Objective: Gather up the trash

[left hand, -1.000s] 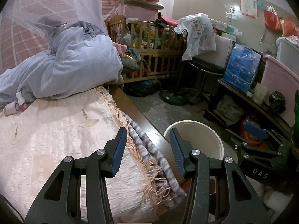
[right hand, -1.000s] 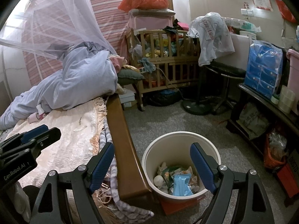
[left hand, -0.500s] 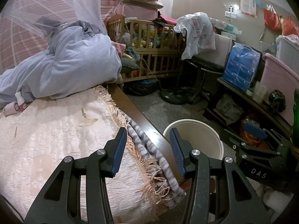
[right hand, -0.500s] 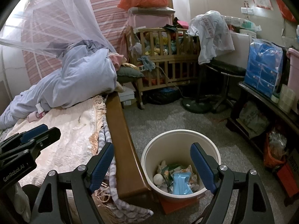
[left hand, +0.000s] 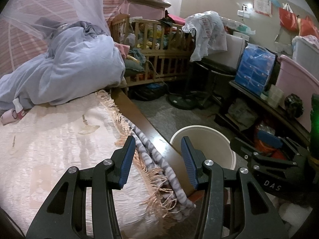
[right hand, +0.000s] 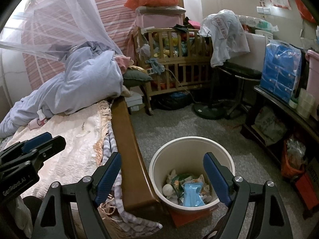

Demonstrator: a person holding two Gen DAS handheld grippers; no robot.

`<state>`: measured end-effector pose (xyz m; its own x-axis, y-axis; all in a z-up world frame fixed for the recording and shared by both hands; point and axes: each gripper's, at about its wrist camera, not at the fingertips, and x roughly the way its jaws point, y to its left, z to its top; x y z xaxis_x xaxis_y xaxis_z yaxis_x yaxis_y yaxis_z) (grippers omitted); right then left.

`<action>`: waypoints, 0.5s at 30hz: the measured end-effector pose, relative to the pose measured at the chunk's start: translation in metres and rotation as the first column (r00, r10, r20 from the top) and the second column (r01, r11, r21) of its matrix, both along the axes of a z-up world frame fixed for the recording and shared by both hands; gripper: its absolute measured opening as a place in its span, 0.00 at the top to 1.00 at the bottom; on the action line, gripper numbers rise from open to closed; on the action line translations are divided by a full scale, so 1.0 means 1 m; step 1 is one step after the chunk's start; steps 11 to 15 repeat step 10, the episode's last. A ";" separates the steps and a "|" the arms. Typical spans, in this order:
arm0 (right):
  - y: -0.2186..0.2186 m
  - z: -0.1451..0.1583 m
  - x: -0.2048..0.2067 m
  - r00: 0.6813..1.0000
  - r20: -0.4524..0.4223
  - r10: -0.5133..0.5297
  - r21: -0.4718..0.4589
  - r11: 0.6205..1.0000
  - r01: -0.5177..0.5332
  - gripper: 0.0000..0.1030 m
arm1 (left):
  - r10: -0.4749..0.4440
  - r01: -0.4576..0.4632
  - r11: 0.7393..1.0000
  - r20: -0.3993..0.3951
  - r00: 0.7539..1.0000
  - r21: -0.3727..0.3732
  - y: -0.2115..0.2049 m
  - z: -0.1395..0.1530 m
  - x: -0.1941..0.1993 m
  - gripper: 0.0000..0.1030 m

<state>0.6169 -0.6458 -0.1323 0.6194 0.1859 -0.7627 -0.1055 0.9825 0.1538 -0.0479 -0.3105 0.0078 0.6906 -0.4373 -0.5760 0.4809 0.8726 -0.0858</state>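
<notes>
A cream waste bin point(right hand: 191, 149) stands on the floor beside the bed's wooden rail; it holds a blue packet point(right hand: 192, 196), wrappers and a white crumpled piece. My right gripper point(right hand: 162, 176) is wide open and empty, above the bin. My left gripper point(left hand: 157, 157) is open and empty over the bed's fringed edge, with the bin point(left hand: 201, 139) just to its right. Small light scraps point(left hand: 88, 128) lie on the cream bedspread point(left hand: 49, 139). The left gripper also shows at the left of the right wrist view point(right hand: 31, 149).
A blue duvet point(right hand: 79, 85) is heaped at the head of the bed under a mosquito net. A wooden crib point(right hand: 175, 59), a fan stand point(right hand: 211, 111) and a low dark shelf point(right hand: 279, 115) with boxes ring the grey floor point(right hand: 179, 123).
Both grippers have shifted only slightly; the views have barely drifted. Both stay open and empty.
</notes>
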 end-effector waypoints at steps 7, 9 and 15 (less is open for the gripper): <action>-0.002 -0.002 0.006 1.000 -0.011 0.007 -0.003 1.000 -0.007 0.20 | 0.004 -0.004 1.000 -0.022 1.000 -0.003 0.003 -0.002 0.004 0.56; -0.001 -0.003 0.007 1.000 -0.016 0.012 -0.005 1.000 -0.012 0.20 | 0.002 -0.002 1.000 -0.034 0.999 -0.008 0.007 -0.002 0.008 0.56; 0.000 -0.003 0.008 1.000 -0.018 0.015 -0.005 1.000 -0.015 0.20 | 0.004 -0.004 1.000 -0.037 0.999 -0.010 0.010 -0.001 0.010 0.56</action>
